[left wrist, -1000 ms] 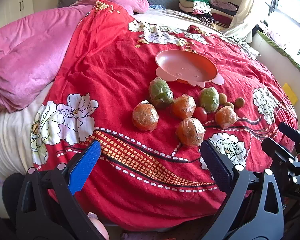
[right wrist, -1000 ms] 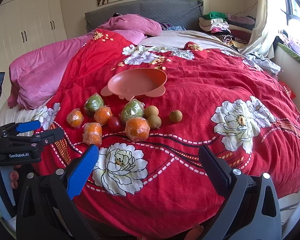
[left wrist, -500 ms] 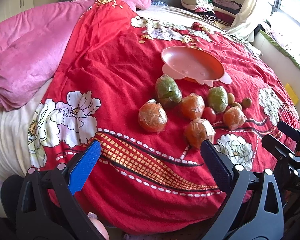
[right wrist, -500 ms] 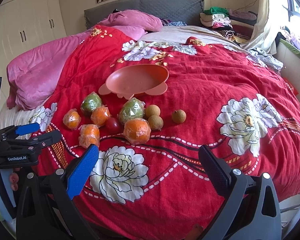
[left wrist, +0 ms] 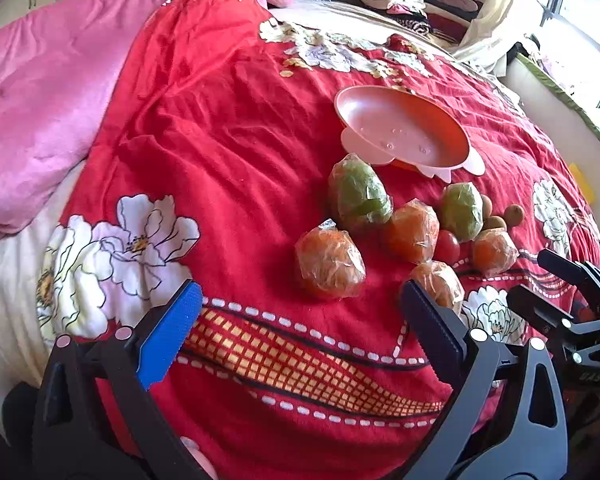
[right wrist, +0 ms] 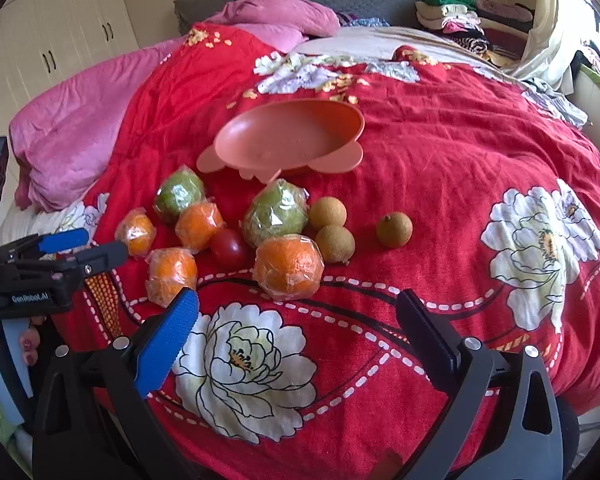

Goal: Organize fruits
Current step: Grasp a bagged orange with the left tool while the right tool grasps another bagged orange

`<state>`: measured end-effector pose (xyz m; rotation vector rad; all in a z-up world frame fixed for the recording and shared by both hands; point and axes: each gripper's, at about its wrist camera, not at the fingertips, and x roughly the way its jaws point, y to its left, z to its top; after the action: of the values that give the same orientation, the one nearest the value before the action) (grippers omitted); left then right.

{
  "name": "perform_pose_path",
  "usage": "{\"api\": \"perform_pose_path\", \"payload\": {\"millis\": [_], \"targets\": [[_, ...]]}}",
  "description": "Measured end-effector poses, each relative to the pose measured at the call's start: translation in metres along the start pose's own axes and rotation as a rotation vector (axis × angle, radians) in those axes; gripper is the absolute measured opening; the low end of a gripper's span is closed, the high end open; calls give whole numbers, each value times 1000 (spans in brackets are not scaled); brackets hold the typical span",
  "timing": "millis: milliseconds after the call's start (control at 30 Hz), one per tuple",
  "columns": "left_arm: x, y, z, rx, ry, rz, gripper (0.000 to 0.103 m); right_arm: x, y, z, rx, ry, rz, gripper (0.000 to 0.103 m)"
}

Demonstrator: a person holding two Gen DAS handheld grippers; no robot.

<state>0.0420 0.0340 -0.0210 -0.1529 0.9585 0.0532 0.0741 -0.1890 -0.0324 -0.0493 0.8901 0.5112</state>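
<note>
Left wrist view first: the left tongs (left wrist: 300,322) are spread wide and pinching nothing, hovering low over the red bedspread (left wrist: 228,128) with the nearest wrapped orange (left wrist: 330,264) sitting just ahead between the two fingers, so my guess is that one gets picked first. Behind it is the rest of the pile, including a wrapped green fruit (left wrist: 358,194) and a little tomato (left wrist: 447,245). The pink bowl (left wrist: 364,104) sits just beyond the pile, tipped on the soft bed, with no fruit in it, so nothing is sorted yet.

Right wrist view: the right tongs (right wrist: 296,326) are also spread and holding nothing, hanging back over a white flower print. The big wrapped orange (right wrist: 288,264) is closest to them. This view shows the three brown longans (right wrist: 327,213) clearly (one sits apart to the right), which the left view mostly hides behind the wrapped fruit. It also catches the left tongs from the side, down near the pile's left edge.
</note>
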Motion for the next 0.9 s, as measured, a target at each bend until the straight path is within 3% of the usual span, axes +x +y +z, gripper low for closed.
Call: {"api": "perform_pose_path", "payload": {"millis": [67,100,133,200,233,433,533,900], "targets": [[3,-1,3,10,3,-8,85,3,-1,0,1,9,9,91],[4,-1,4,10,3,-11,83,4,-1,0,2,11,10,79],[5,-1,5,15,3,-14,80,6,-2,1,1,16,16,74],[7,-3,8,29,2,-23,70,8,-2,1,-2,24,15,71],[8,-5,9,35,4,-40,63,9,-1,2,-7,23,13,64],[18,-8,11,55,27,-85,45,18,-3,7,3,40,52,44],[21,-9,11,53,27,-109,38,21,-2,9,-6,43,65,41],[33,-6,13,55,54,-125,37,36,-1,13,-18,42,74,39]]}}
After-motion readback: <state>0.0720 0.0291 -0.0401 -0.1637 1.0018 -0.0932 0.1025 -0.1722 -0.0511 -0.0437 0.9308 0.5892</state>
